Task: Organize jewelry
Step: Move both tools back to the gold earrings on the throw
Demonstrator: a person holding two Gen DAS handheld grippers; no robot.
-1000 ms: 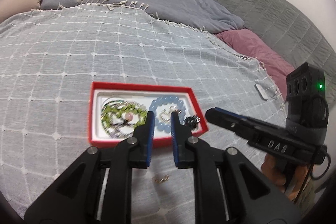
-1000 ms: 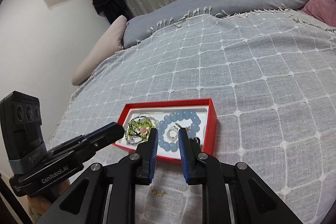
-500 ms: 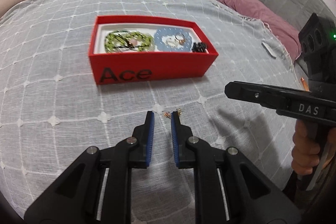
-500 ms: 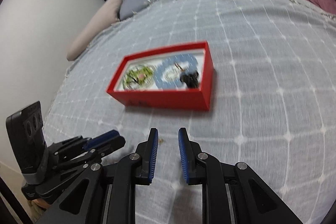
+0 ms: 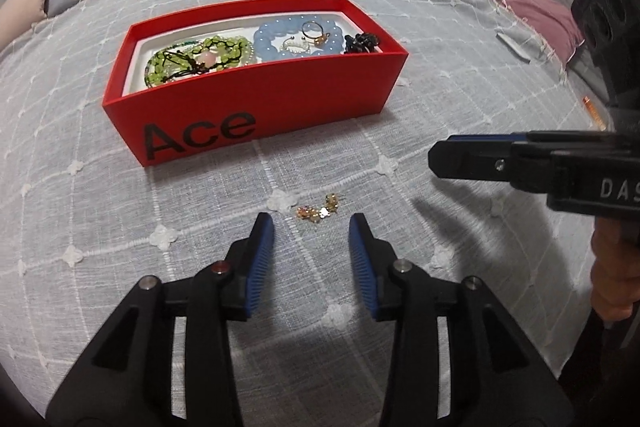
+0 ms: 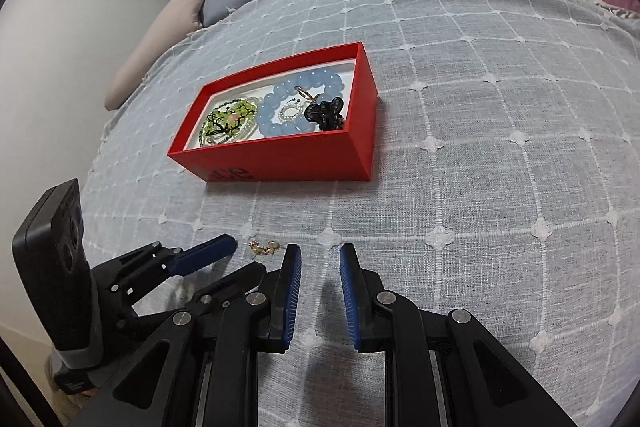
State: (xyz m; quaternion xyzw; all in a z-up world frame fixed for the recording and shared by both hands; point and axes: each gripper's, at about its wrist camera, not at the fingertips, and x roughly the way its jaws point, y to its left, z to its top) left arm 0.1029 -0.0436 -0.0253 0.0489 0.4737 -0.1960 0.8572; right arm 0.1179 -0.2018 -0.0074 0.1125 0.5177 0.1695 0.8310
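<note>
Grey checked bedspread (image 5: 440,75) is serving as your work surface, and on it the red box (image 5: 256,107) is acting as the collection point for everything you are sorting. Most of the job looks done. Inside the red box, a green beaded bracelet (image 5: 192,61) is lying at its left end, a blue beaded bracelet (image 5: 276,39) is sitting beside that with a ring (image 5: 314,29) and a small clear-bead loop (image 5: 294,45) inside its circle, and a black clip-like piece (image 5: 360,43) is resting at the right end.

One item appears to be left: the small gold earrings (image 5: 318,211) are lying on the cloth, outside the red box and in front of its lettered long wall.

You are holding the left gripper (image 5: 312,229) with its fingers spread wide and empty, the earrings just ahead of the gap between the tips. Your right gripper (image 6: 320,259) is hovering off to the right of the earrings, fingers apart and carrying nothing.

What remains, as I judge it, is closing on the earrings and placing them in the red box with the rest.
</note>
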